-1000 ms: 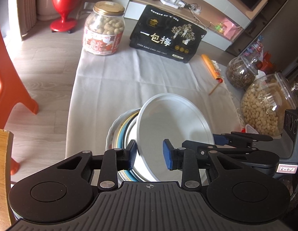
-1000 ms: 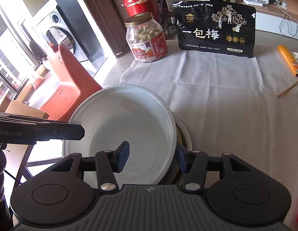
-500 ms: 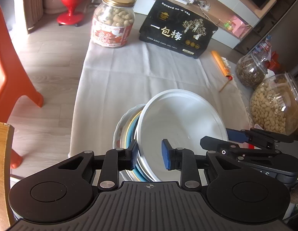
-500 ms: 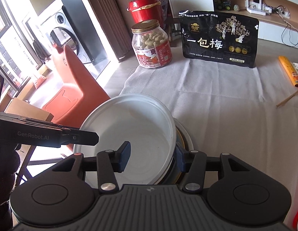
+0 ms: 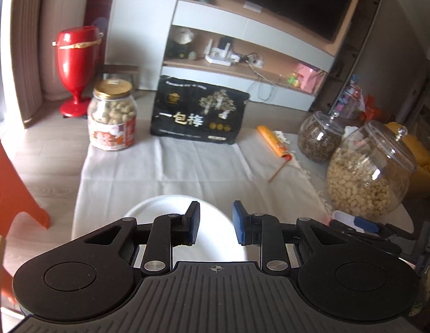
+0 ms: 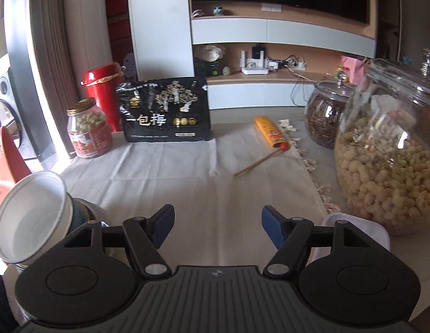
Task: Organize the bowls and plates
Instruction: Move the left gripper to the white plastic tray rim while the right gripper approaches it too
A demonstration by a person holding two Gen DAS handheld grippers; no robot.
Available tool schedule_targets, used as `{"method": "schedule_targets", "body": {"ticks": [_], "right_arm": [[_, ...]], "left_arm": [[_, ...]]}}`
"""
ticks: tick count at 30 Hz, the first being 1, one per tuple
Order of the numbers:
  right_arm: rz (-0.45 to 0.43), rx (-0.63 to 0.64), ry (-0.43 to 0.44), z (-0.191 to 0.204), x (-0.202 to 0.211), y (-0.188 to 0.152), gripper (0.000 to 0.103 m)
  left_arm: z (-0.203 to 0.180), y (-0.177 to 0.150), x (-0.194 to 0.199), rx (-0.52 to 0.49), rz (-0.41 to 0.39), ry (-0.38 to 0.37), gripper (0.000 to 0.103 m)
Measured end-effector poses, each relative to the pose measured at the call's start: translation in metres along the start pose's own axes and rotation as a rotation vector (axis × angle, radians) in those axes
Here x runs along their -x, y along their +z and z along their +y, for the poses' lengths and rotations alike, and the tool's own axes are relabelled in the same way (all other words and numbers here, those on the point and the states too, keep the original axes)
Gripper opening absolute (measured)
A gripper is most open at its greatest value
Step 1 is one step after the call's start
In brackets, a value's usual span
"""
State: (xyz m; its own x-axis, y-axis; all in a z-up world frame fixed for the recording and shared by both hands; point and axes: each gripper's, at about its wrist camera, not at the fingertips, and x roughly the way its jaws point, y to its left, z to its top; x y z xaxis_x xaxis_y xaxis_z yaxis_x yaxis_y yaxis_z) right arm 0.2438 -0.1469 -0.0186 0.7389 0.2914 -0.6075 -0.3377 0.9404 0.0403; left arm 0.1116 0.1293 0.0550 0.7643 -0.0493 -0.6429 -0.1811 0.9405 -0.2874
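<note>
A white plate [image 5: 215, 227] lies under and just ahead of my left gripper [image 5: 215, 222], whose jaws stand apart with nothing between them. In the right wrist view the white plate [image 6: 29, 216] shows at the lower left, tilted on a stack of dishes with a dark bowl [image 6: 79, 213] under it. My right gripper [image 6: 217, 226] is wide open and empty above the white tablecloth [image 6: 215, 183], to the right of the stack. The right gripper's blue tip [image 5: 364, 223] shows at the right of the left wrist view.
At the far edge stand a peanut jar [image 5: 112, 116] and a black snack bag [image 5: 198, 111]. An orange packet [image 5: 273, 141] with a stick lies right of centre. Two glass jars [image 5: 370, 172] stand on the right. A white lidded box [image 6: 353, 227] lies beside them.
Both grippers have let go of the white plate and pulled back and up. The right gripper opened wide and moved right of the stack. The plate now rests tilted on the stack.
</note>
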Motion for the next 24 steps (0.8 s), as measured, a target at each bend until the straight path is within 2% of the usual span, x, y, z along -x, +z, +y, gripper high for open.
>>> {"method": "schedule_targets", "body": {"ticks": [3, 5, 7, 9, 12, 13, 15, 17, 24], "right_arm": [[0.006, -0.061, -0.100, -0.048, -0.001, -0.016, 0.070], [0.009, -0.112, -0.136, -0.076, -0.001, -0.024, 0.071], [0.013, -0.158, -0.174, -0.102, -0.003, -0.032, 0.071], [0.028, -0.217, -0.201, -0.129, -0.007, -0.041, 0.072], [0.081, -0.326, -0.151, -0.161, -0.020, -0.055, 0.070], [0.103, -0.364, -0.122, -0.169, -0.025, -0.060, 0.069], [0.136, -0.426, -0.081, -0.180, -0.035, -0.067, 0.060], [0.156, -0.471, -0.036, -0.185, -0.039, -0.071, 0.056], [0.201, -0.466, 0.029, -0.181, -0.051, -0.069, 0.057]], "left_arm": [[-0.048, -0.008, -0.038, -0.023, 0.040, -0.153, 0.028], [-0.081, -0.018, -0.072, -0.038, 0.099, -0.247, 0.028], [-0.112, -0.030, -0.110, -0.047, 0.181, -0.289, 0.028], [-0.141, -0.044, -0.146, -0.074, 0.267, -0.296, 0.028], [-0.171, -0.062, -0.186, -0.113, 0.342, -0.291, 0.028], [-0.178, -0.066, -0.197, -0.119, 0.355, -0.279, 0.028], [-0.188, -0.071, -0.215, -0.129, 0.366, -0.245, 0.028], [-0.194, -0.074, -0.230, -0.133, 0.365, -0.207, 0.028], [-0.208, -0.087, -0.265, -0.134, 0.430, -0.189, 0.028]]}}
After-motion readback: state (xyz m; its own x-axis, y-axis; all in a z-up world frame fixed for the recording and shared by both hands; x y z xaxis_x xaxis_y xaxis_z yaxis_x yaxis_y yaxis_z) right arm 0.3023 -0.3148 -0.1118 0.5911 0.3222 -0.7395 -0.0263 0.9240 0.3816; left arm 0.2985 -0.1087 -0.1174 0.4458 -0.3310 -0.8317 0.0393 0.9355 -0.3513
